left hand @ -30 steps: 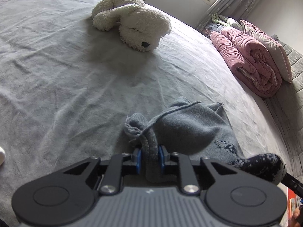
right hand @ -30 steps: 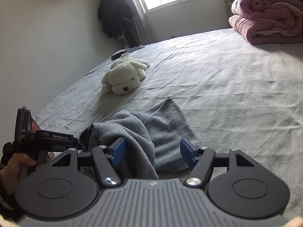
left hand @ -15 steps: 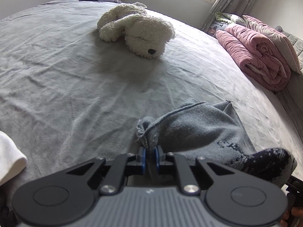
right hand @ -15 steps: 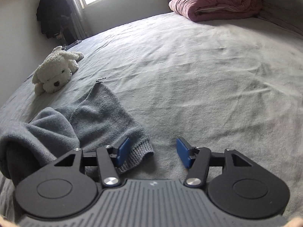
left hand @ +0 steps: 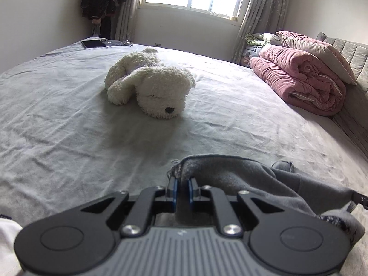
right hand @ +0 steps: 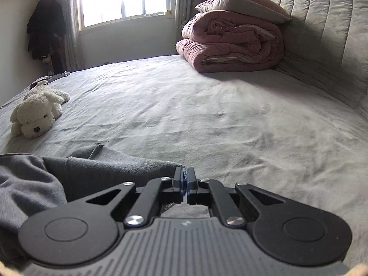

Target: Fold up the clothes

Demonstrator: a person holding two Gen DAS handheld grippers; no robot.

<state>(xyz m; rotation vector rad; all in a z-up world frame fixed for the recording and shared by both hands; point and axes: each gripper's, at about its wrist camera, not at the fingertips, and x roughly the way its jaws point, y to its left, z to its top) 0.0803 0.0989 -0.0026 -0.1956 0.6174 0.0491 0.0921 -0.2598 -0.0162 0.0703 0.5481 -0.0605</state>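
Two grippers each held a part of one grey knit garment [left hand: 241, 179] that lay rumpled on the grey bedsheet [left hand: 57, 119] at the near edge of the bed. The left gripper [left hand: 181, 189] had its blue pads clamped on a bunched fold of the knit. The right gripper [right hand: 184, 181] had its fingers pressed together on the garment's thin edge [right hand: 115, 168]. Well beyond the garment lay a white plush dog [left hand: 151, 89]. A folded pink quilt [right hand: 232, 46] with a pillow [right hand: 241, 4] on top sat against the grey padded headboard [right hand: 322, 34]
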